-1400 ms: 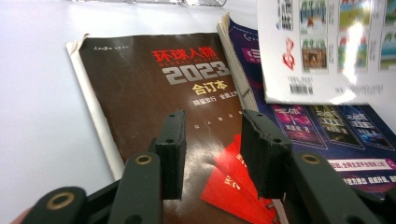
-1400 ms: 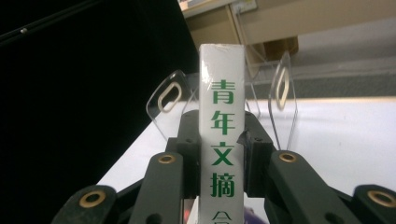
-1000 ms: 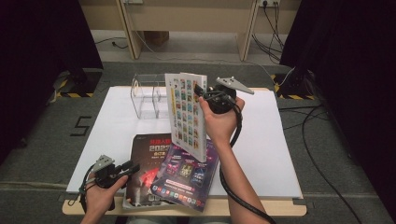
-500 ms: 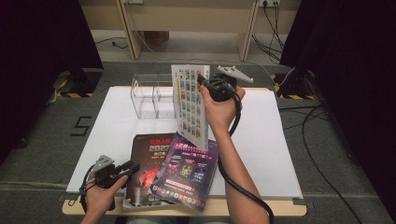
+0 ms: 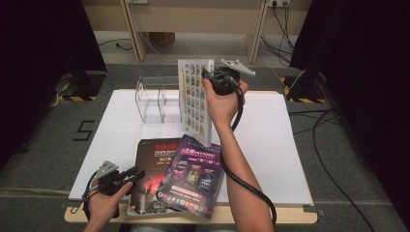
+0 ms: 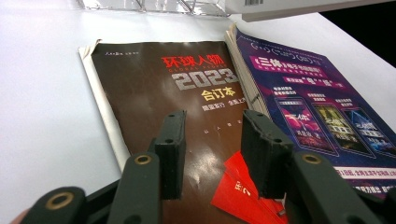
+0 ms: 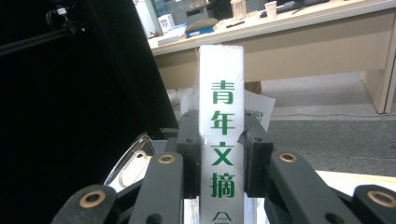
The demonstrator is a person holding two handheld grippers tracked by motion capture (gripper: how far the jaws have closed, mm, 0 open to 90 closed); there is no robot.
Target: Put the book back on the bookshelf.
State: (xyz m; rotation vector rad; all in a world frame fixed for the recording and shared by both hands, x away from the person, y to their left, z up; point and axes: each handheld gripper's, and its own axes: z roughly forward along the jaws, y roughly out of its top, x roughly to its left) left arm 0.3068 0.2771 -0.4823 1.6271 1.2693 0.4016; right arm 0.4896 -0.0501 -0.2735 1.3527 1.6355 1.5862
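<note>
right tool (image 5: 209,77): clamped on white book (image 5: 196,99) spine, held upright above worktop (image 5: 275,130), likely to slot into clear rack (image 5: 154,99) | left tool (image 5: 133,175): jaws apart, empty, over brown magazine (image 6: 159,88), purple magazine (image 6: 322,102) beside

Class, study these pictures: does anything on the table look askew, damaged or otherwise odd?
Slightly. The purple magazine lies askew, overlapping the brown magazine, with its near corner over the table's front edge. The brown one's edges look worn in the left gripper view. Nothing is spilled.
</note>
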